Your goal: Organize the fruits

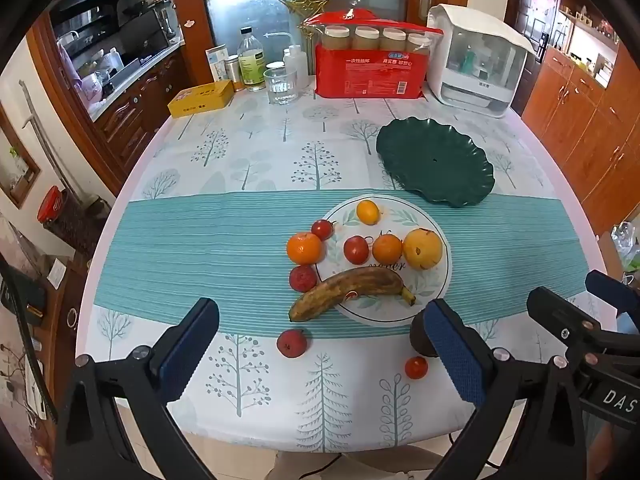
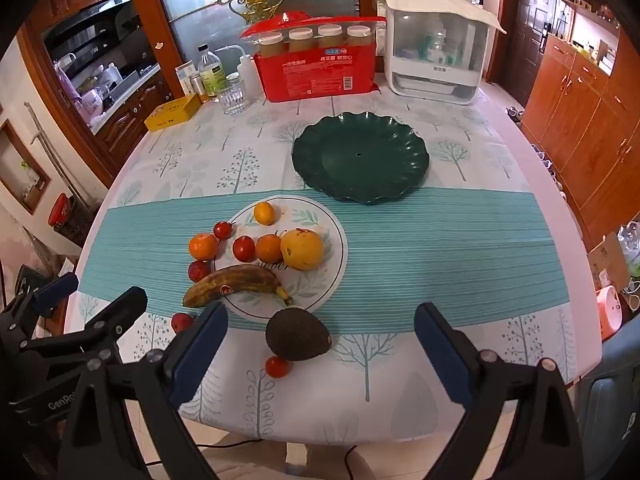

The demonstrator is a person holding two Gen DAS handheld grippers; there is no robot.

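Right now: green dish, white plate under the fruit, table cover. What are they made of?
Green dish: likely moulded plastic, dull sheen, scalloped rim, small hole in the centre. White plate: looks like glazed ceramic or melamine, glossy, printed leaves and a thin dark ring; cannot tell which. Table cover: printed sheet with a fold crease, probably cloth or vinyl.

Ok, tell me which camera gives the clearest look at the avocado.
The right wrist view. There the whole avocado lies in plain sight on the tablecloth, between that gripper's open jaws, just in front of the white plate. In the left wrist view only a dark sliver of it shows, mostly hidden behind a blue pad.
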